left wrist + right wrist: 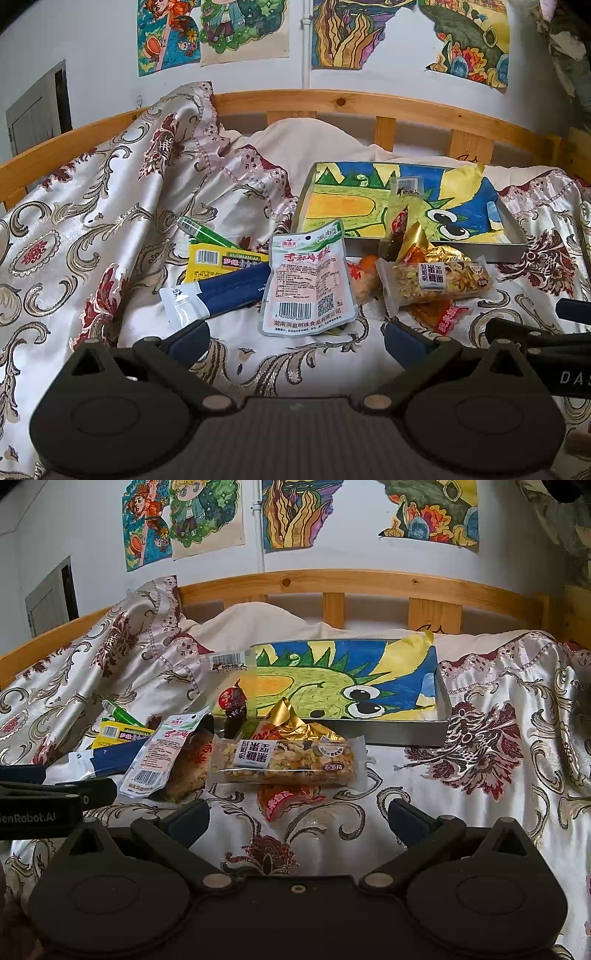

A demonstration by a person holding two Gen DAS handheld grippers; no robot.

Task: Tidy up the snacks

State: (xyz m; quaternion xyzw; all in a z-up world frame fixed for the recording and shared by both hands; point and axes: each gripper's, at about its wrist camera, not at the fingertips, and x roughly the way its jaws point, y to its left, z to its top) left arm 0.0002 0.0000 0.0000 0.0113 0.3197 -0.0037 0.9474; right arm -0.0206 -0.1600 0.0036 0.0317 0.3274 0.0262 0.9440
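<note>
We hold both grippers low over a bed spread with a floral satin quilt (480, 738). Our left gripper (295, 334) has its fingers spread wide and holds nothing; the right gripper (297, 814) is likewise spread and empty. In the right wrist view, the left tool's side shows the lettering "enRobot.AI"; in the left wrist view, the right tool's side shows "DAS".

The snacks lie in a loose heap on the quilt just ahead of both grippers. Nearest our left gripper is a pale pouch (308, 284) with red Chinese script, a barcode and a QR code. Beside it to the left lie a dark blue sachet (229, 288) with a clear end, a yellow packet (216, 260) with a barcode, and a green tube-like packet (207, 232). Ahead of our right gripper sits a clear-wrapped nut-and-seed bar (288, 760) whose Chinese label reads upside down, resting on a red-and-orange wrapper (288, 799). Behind it is a crumpled gold foil pack (295, 722), and a clear bag (232, 686) with a barcode leans against the tray.

The grey tray (441, 709) lies behind the heap, lined with a crayon drawing of a green creature (332, 686). A wooden headboard (332, 581) and wall drawings (207, 520) stand behind.
</note>
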